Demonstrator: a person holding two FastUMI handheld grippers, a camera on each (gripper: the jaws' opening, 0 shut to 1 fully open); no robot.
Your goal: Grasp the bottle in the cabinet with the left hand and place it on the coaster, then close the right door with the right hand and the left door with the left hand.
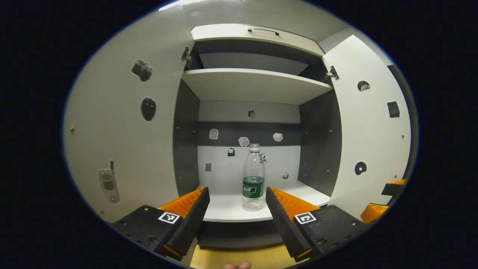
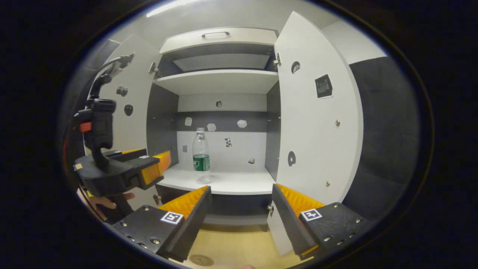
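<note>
A clear plastic bottle (image 1: 253, 179) with a green label stands upright near the front of the cabinet's lower shelf (image 1: 227, 211). My left gripper (image 1: 236, 189) is open just before the shelf edge, and the bottle sits ahead between its fingers, closer to the right one, untouched. The right gripper view has the bottle (image 2: 201, 157), the left gripper (image 2: 149, 161) held by a hand (image 2: 108, 201) left of it, and a round coaster (image 2: 201, 260) on the wooden tabletop. My right gripper (image 2: 242, 188) hangs open and empty farther back. Both the left door (image 2: 127, 112) and the right door (image 2: 317, 123) stand wide open.
An upper shelf (image 1: 254, 84) and a drawer with a handle (image 1: 263, 30) sit above the bottle. The open doors (image 1: 123, 130) (image 1: 369, 130) flank the opening. The wooden table (image 1: 239, 257) lies below the cabinet. The right gripper's fingers (image 1: 392, 186) show at the far right.
</note>
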